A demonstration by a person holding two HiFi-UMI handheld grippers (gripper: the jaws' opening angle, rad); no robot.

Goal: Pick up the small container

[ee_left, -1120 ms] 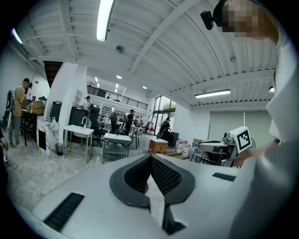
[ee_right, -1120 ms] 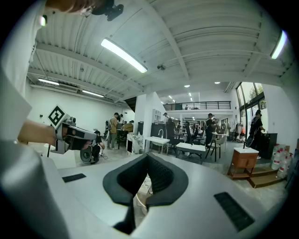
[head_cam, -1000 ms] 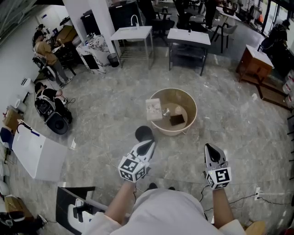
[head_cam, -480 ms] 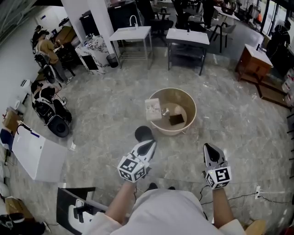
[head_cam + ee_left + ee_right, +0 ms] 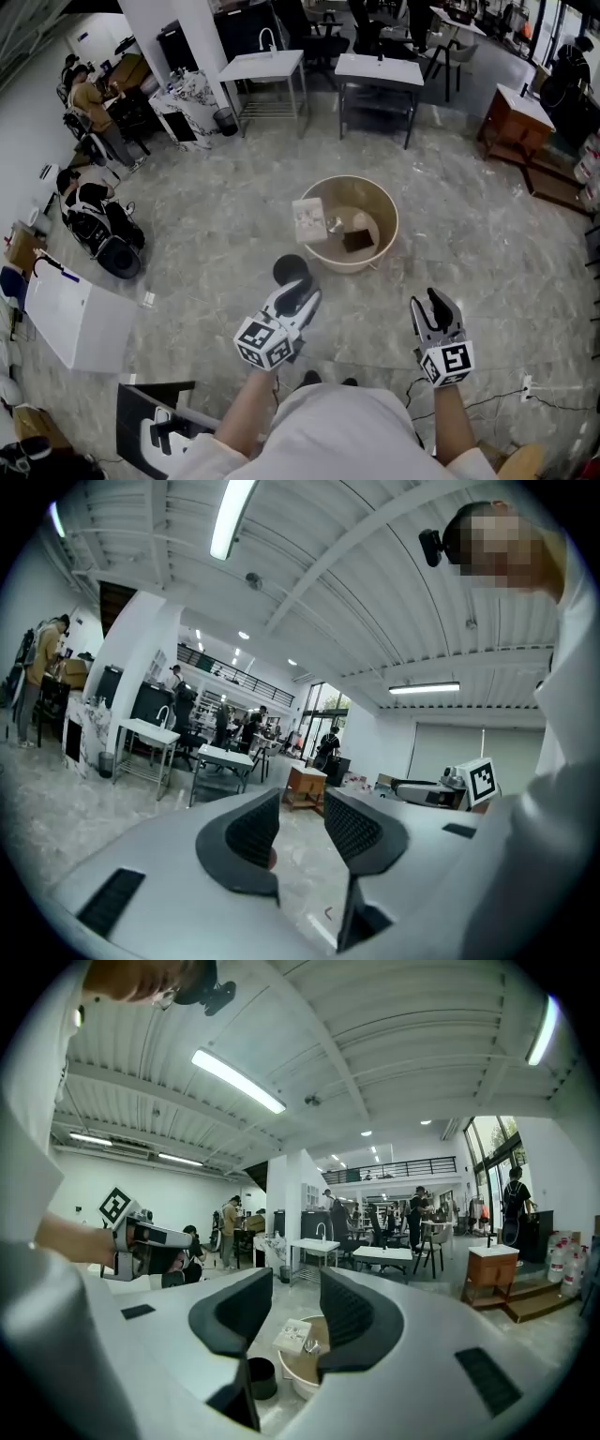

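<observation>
Container [image 5: 289,266] stands on floor [image 5: 206,234] beside tub [image 5: 352,264], just ahead of left gripper [image 5: 302,292]; likely light and rigid, best pinched across its rim; left gripper and right gripper [image 5: 437,300] jaws, just opened, hold nothing.

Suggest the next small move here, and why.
Probably lower the left gripper toward the small black cylindrical container on the floor beside the round beige tub. Its jaws have just been opening, nothing is between them, and the container lies just ahead of it, untouched.
</observation>
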